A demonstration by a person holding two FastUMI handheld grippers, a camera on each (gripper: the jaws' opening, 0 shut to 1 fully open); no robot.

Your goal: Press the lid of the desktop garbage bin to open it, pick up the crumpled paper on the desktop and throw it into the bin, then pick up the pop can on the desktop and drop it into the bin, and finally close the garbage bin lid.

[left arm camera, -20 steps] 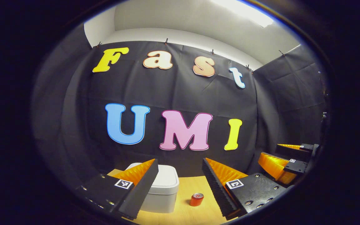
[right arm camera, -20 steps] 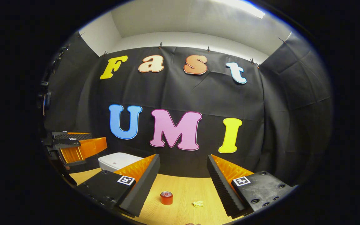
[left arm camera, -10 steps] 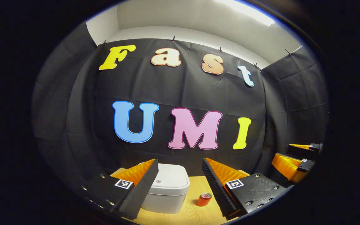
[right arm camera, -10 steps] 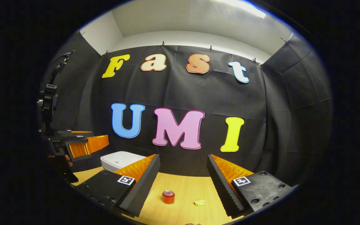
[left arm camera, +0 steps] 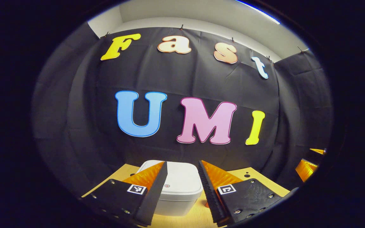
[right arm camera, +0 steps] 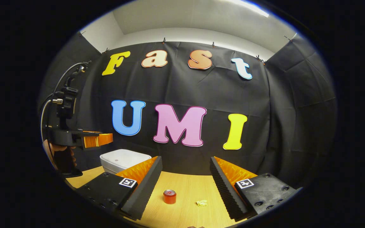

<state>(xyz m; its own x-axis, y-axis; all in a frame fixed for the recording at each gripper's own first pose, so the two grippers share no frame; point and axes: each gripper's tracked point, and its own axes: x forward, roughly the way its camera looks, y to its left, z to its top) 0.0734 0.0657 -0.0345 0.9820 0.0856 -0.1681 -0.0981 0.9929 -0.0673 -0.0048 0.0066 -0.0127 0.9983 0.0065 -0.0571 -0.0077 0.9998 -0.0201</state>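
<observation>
Nearest in the left gripper view, the left gripper (left arm camera: pixel 182 186) has its fingers apart with nothing between them, and the gap is narrower than it was a second ago. Its view has swung so that the garbage bin (left arm camera: pixel 176 190) now sits centred just beyond the fingertips and looms larger, where earlier it stood off to the left behind one finger. The small round button (left arm camera: pixel 167 186) on the closed lid (left arm camera: pixel 177 180) lies almost on the line between the fingers. I judge this as the approach to the opening press, with the gripper lined up above the lid but not yet touching it. In the right gripper view the right gripper (right arm camera: pixel 185 186) is spread wide and empty, low over the near edge of the wooden desktop (right arm camera: pixel 185 215), about where it was before. Beyond its fingers, the pop can (right arm camera: pixel 169 196) stands upright, and the crumpled paper (right arm camera: pixel 201 203) lies a little to its right, apart from it. At the far left the bin stands near the back wall, with the left gripper held in a hand (right arm camera: pixel 59 152) above and to its left. The count: one bin, one can, one paper wad, two grippers.
</observation>
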